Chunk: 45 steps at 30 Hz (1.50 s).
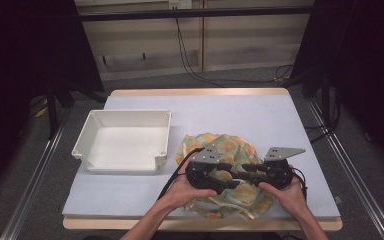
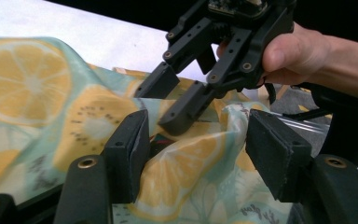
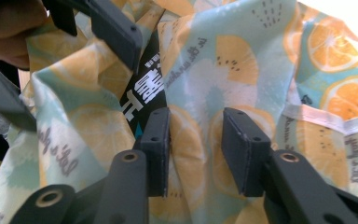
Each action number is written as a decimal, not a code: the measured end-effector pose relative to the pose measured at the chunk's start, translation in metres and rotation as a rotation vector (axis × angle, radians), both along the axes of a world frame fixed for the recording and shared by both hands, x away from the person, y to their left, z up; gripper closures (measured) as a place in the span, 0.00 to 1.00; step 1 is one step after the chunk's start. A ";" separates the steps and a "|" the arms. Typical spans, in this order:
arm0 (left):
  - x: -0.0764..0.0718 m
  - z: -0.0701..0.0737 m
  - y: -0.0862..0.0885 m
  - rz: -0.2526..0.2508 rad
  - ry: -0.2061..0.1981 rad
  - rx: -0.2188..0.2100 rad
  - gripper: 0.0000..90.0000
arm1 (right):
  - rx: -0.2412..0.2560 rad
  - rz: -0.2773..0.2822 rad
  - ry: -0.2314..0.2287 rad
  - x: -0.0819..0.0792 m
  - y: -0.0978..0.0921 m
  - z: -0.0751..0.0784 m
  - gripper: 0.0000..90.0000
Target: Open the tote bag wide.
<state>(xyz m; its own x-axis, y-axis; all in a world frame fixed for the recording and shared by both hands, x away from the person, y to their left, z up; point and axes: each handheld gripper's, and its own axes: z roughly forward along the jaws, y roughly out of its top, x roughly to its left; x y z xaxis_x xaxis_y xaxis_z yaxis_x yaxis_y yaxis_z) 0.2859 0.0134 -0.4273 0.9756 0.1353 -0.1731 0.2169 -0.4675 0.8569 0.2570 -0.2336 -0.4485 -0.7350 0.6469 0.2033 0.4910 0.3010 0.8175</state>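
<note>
A crumpled cloth bag (image 1: 220, 145) printed with lemon and orange slices lies on the pale table mat, near the front and right of centre. Both hands hold grippers low over it, tips facing each other. My left gripper (image 1: 232, 181) stands open, and in its own view (image 2: 196, 140) a raised fold of the bag (image 2: 28, 93) bulges between the wide jaws. My right gripper (image 1: 247, 170) is partly open; its jaws (image 3: 196, 144) straddle a ridge of the bag (image 3: 242, 56). A black printed label (image 3: 144, 88) shows in a gap of the fabric. The right gripper (image 2: 161, 105) touches the cloth just ahead of the left jaws.
An empty white rectangular tray (image 1: 125, 116) stands on the mat (image 1: 240, 112) to the left of the bag. White drawstrings (image 1: 230, 205) trail from the bag toward the front edge. Cables run over the floor behind the table.
</note>
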 end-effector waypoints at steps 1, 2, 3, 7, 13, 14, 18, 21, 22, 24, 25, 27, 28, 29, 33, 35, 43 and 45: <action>0.000 0.000 0.000 0.000 0.000 0.000 0.50 | 0.000 0.000 0.000 0.000 0.000 0.000 0.73; -0.001 -0.002 0.000 0.000 -0.008 0.018 0.53 | 0.004 0.001 0.003 0.001 0.000 -0.001 0.78; -0.002 -0.007 0.000 -0.017 -0.017 0.044 0.55 | 0.006 0.000 0.004 0.001 0.000 -0.001 0.81; -0.006 -0.013 0.002 -0.044 -0.035 0.084 0.73 | 0.025 -0.006 0.012 0.002 -0.004 0.000 0.88; -0.010 -0.010 0.007 -0.070 -0.025 0.061 0.99 | 0.046 -0.010 0.004 0.007 -0.006 0.003 0.97; -0.011 -0.009 0.009 -0.084 -0.028 0.059 0.99 | 0.050 -0.013 0.002 0.008 -0.007 0.004 0.97; -0.017 -0.003 0.015 -0.107 -0.015 0.024 0.99 | 0.072 -0.023 0.001 0.018 -0.010 0.007 0.99; -0.022 -0.003 0.019 -0.115 -0.002 0.011 0.99 | 0.085 -0.025 0.000 0.027 -0.011 0.008 1.00; -0.023 -0.004 0.019 -0.123 0.000 0.004 0.99 | 0.085 -0.028 -0.001 0.029 -0.011 0.008 1.00; -0.026 -0.005 0.020 -0.127 0.006 0.000 0.99 | 0.090 -0.029 -0.001 0.031 -0.011 0.009 1.00; -0.031 -0.007 0.020 -0.136 0.002 0.014 0.99 | 0.102 -0.038 -0.003 0.037 -0.012 0.010 1.00; -0.035 -0.009 0.020 -0.142 0.003 0.007 0.99 | 0.108 -0.042 -0.004 0.039 -0.012 0.010 1.00; -0.037 -0.009 0.021 -0.155 0.001 0.013 0.99 | 0.125 -0.054 -0.009 0.046 -0.014 0.013 1.00; -0.039 -0.009 0.021 -0.163 0.003 0.010 0.99 | 0.128 -0.055 -0.009 0.050 -0.015 0.014 1.00; -0.043 -0.010 0.023 -0.175 0.005 0.014 1.00 | 0.140 -0.063 -0.008 0.060 -0.015 0.017 1.00; -0.047 -0.012 0.027 -0.191 -0.009 0.029 0.99 | 0.151 -0.069 -0.012 0.069 -0.015 0.018 1.00; -0.057 -0.022 0.036 -0.199 -0.008 0.062 1.00 | 0.153 -0.086 0.011 0.087 -0.012 0.018 1.00; -0.058 -0.025 0.038 -0.209 -0.008 0.081 1.00 | 0.153 -0.097 0.017 0.093 -0.013 0.016 1.00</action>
